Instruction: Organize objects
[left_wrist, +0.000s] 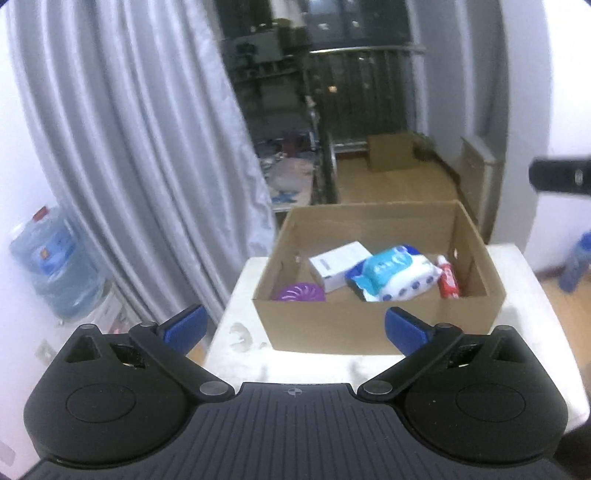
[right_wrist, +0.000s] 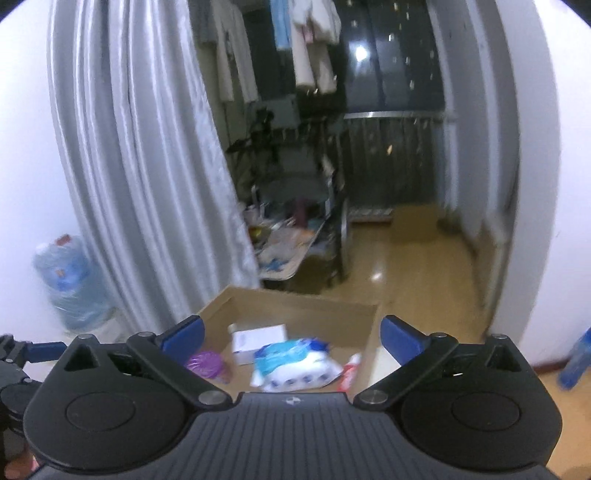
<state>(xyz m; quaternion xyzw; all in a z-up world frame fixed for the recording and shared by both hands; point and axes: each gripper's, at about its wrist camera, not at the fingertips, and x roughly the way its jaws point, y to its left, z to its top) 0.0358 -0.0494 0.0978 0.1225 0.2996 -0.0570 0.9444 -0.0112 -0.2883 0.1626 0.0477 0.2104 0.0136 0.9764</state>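
An open cardboard box (left_wrist: 373, 321) stands on a white table (left_wrist: 236, 314). Inside lie a white carton (left_wrist: 338, 266), a blue-and-white wipes pack (left_wrist: 395, 275), a red tube (left_wrist: 448, 282) and a purple round item (left_wrist: 299, 291). My left gripper (left_wrist: 295, 326) hangs open and empty before the box's near wall. My right gripper (right_wrist: 291, 338) is open and empty too, higher up, looking down into the box (right_wrist: 295, 306) at the carton (right_wrist: 258, 341), wipes pack (right_wrist: 295, 363), tube (right_wrist: 351, 373) and purple item (right_wrist: 205, 363). Part of the right gripper (left_wrist: 559, 179) shows at the far right edge.
Grey curtains (left_wrist: 140, 155) hang left of the table. A water jug (left_wrist: 55, 266) stands at the left wall. Beyond the box lie a wooden floor, a cluttered rack (right_wrist: 291, 229), a second cardboard box (left_wrist: 391, 155) and a blue bottle (left_wrist: 576, 264) at right.
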